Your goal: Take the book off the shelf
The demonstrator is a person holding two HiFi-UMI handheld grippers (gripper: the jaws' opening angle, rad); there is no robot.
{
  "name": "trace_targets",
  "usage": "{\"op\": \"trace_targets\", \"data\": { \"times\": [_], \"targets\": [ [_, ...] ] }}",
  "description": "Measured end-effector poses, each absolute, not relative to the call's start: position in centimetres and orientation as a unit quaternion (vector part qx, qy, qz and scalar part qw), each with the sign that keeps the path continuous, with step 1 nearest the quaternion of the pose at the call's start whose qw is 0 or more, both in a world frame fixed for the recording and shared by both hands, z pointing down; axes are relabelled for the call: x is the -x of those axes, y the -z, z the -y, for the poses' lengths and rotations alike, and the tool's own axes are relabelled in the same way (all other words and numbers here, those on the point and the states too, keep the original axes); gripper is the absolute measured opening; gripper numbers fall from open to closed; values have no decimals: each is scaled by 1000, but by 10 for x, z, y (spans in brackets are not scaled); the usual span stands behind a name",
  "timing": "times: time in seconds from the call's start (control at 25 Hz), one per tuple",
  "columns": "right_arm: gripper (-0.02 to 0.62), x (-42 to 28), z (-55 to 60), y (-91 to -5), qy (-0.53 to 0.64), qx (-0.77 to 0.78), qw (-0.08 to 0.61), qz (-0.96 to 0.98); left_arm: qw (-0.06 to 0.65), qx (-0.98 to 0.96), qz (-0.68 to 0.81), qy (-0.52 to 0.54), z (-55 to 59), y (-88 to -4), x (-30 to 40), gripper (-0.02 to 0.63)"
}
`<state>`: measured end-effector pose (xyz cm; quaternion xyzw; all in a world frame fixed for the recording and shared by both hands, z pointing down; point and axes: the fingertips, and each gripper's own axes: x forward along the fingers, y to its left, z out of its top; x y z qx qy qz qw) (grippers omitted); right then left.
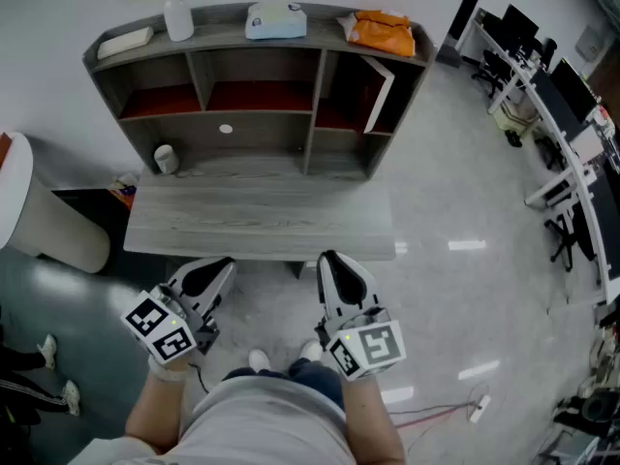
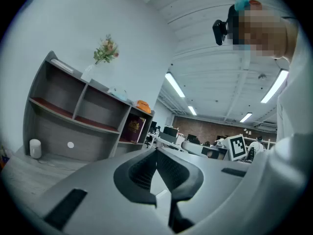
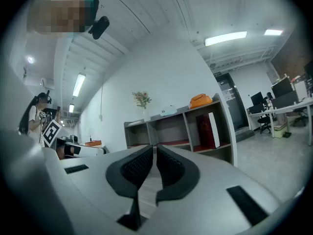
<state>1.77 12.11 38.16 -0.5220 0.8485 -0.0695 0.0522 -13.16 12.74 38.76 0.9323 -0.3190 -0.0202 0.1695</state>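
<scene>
A dark red book (image 1: pixel 374 92) with white page edges leans upright in the right-hand compartment of the grey shelf unit (image 1: pixel 260 114). It shows in the left gripper view as a dark red book (image 2: pixel 133 129), and in the right gripper view as a book (image 3: pixel 208 129) under the orange bag. My left gripper (image 1: pixel 215 271) and right gripper (image 1: pixel 332 263) hang low in front of the desk's near edge, well short of the shelf. Both are shut with nothing between the pads. The left gripper (image 2: pixel 156 152) and right gripper (image 3: pixel 155 148) point toward the shelf.
The shelf stands on a grey wooden desk (image 1: pixel 260 223). On its top are a vase of flowers (image 1: pixel 177 15), a pale box (image 1: pixel 275 20) and an orange bag (image 1: pixel 384 33). A small white cylinder (image 1: pixel 166 159) sits at lower left. A white rounded seat (image 1: pixel 34 206) is left, office desks (image 1: pixel 567 139) right.
</scene>
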Motion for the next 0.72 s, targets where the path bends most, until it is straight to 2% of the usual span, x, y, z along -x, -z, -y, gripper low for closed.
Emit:
{"op": "trace_targets", "data": {
  "times": [0.28, 0.48, 0.72],
  "targets": [
    [28, -48, -113, -380, 66, 510, 58, -856, 161, -934, 317, 22, -122, -380, 92, 15],
    [28, -79, -109, -378, 92, 483, 94, -866, 155, -931, 329, 20, -116, -376, 59, 15],
    [18, -118, -102, -387, 85, 475, 79, -872, 150, -928, 341, 7, -112, -380, 17, 15]
  ]
}}
